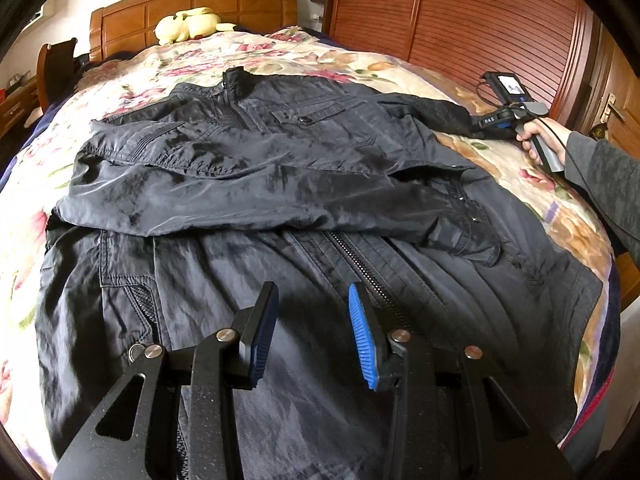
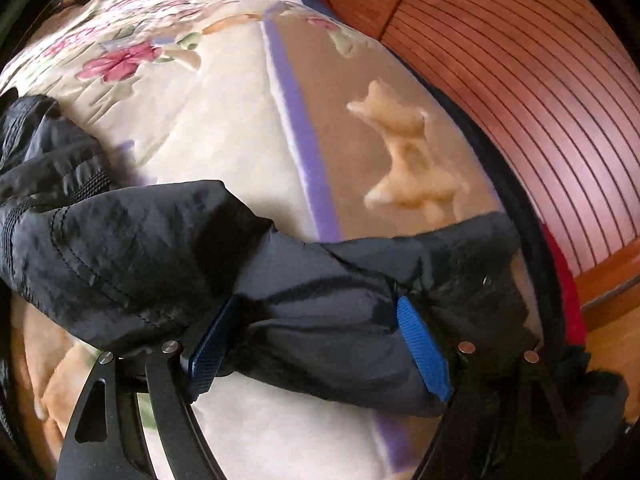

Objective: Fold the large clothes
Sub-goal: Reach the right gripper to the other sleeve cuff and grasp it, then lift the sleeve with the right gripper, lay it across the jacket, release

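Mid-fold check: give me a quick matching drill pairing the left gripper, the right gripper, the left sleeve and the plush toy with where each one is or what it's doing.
Column 1:
1. left gripper
2. right gripper
3. left sleeve
4. yellow plush toy

Column 2:
A. by the headboard
B. folded across the jacket's chest
C. open, above the zipper near the hem
D. around the right sleeve's end, at the bed's edge

Pairs: 1-C, 2-D, 3-B, 4-A

We are seeing soft, even daylight glinting off the black jacket (image 1: 260, 168). Fisheye warping is bending the edges of both views, and motion blur is smearing the floral bedspread (image 2: 400, 152).
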The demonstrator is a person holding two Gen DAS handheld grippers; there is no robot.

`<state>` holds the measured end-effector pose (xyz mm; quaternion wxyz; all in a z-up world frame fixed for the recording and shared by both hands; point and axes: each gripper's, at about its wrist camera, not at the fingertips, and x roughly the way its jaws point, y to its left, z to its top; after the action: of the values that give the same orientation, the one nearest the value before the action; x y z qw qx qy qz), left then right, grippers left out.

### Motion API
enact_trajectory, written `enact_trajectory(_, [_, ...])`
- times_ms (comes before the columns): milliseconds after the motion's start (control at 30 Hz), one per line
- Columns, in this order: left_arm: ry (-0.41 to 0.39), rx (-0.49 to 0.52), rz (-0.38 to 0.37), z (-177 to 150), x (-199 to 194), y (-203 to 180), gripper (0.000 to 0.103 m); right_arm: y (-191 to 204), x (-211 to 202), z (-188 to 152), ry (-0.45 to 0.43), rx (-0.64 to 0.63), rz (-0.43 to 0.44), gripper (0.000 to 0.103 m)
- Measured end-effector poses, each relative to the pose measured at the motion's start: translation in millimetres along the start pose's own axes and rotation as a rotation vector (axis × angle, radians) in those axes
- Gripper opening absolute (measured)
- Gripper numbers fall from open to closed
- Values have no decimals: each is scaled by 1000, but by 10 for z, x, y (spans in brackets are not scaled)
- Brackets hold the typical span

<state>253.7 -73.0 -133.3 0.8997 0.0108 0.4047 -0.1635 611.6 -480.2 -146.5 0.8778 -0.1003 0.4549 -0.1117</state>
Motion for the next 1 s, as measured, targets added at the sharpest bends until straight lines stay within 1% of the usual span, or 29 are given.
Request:
enact_trajectory(67, [-2, 0, 1, 0, -4, -1, 38, 25, -24, -31, 16, -13, 2, 74])
enact_trajectory(100, [-3, 1, 1, 4, -6, 2, 38, 40, -37, -46, 23, -27, 1, 65])
enact_trajectory(133, [-4, 0, 1, 4, -11, 5, 37, 65, -55, -64, 33, -51, 1, 51])
enact_trajectory(167, [-5, 0, 0, 5, -16, 6, 37, 86, -116, -69, 38, -68, 7, 42])
enact_trajectory(200, [-6, 1, 1, 6, -19, 7, 37, 130, -168, -83, 38, -100, 15, 23])
enact_trajectory(233, [-6, 3, 5, 10, -18, 7, 38, 186, -249, -93, 23, -136, 4, 14])
enact_trajectory(300, [-5, 5, 11, 7, -15, 4, 37, 296, -430, -95, -13, -191, -37, 12])
enact_trajectory(400, [-9, 7, 7, 9, -42, 2, 37, 410, -808, -63, -84, -229, -64, 11])
enact_trajectory(533, [-19, 7, -2, 18, -106, 1, 37, 574, -1503, 54, -217, -248, -59, 11])
enact_trajectory(633, [-32, 9, -3, 22, -184, 15, 37, 856, -2078, 78, -319, -288, -52, 11])
enact_trajectory(767, [-47, -2, -18, 11, -313, 70, 37, 1362, -2795, 16, -444, -356, -16, 11])
enact_trajectory(867, [-71, -6, -6, -6, -440, 131, 37, 1777, -3288, -109, -539, -396, 48, 11])
enact_trajectory(933, [-81, -16, 1, -22, -514, 192, 37, 2044, -3544, -204, -582, -420, 110, 11])
enact_trajectory(1000, [-90, -26, 15, -43, -580, 268, 37, 2306, -3697, -316, -598, -445, 151, 11])
